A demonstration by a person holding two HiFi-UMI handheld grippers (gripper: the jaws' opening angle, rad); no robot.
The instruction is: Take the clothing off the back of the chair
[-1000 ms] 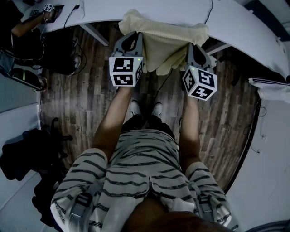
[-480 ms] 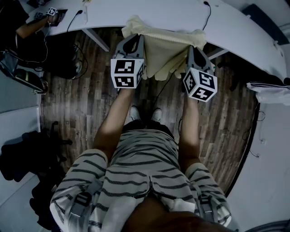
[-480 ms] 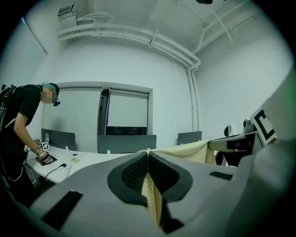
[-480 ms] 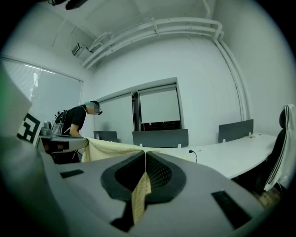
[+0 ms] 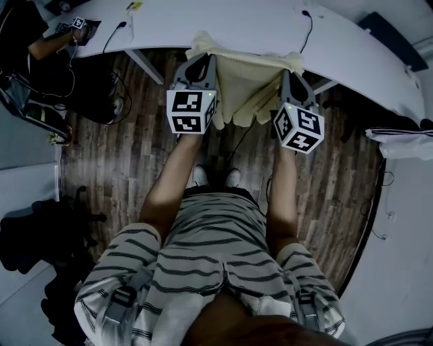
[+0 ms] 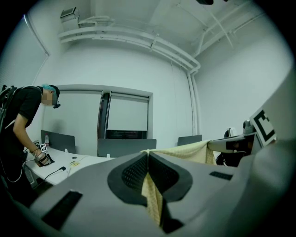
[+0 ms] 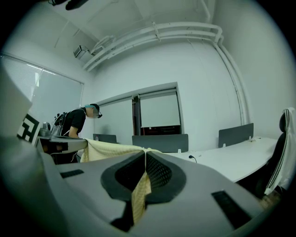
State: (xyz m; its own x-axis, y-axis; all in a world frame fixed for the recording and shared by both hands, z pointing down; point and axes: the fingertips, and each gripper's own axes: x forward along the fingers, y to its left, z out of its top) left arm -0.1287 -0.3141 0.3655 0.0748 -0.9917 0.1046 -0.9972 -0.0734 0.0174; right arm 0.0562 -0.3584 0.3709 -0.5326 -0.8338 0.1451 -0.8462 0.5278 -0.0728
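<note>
The left gripper (image 5: pixel 205 59) and the right gripper (image 5: pixel 287 73) are both raised in front of the person, side by side and a little apart, with the pale yellow clothing (image 5: pixel 247 80) stretched between them. The left gripper view shows its jaws closed tight, the dark ribbed pads (image 6: pixel 132 173) pinching a fold of the cloth that hangs down from where they meet. The right gripper view shows the same: pads (image 7: pixel 159 173) pressed together on a thin strip of the yellow fabric. The clothing hangs clear in the air at the near edge of the curved white desk (image 5: pixel 237 20), about midway along it. Its top hem runs taut from one gripper to the other, and its lower part droops in loose folds above the wooden floor (image 5: pixel 128 155), ahead of the wearer's shoes (image 5: pixel 199 177). Another person (image 5: pixel 40 40) bends over the far left corner of the desk, well away from the cloth.
</note>
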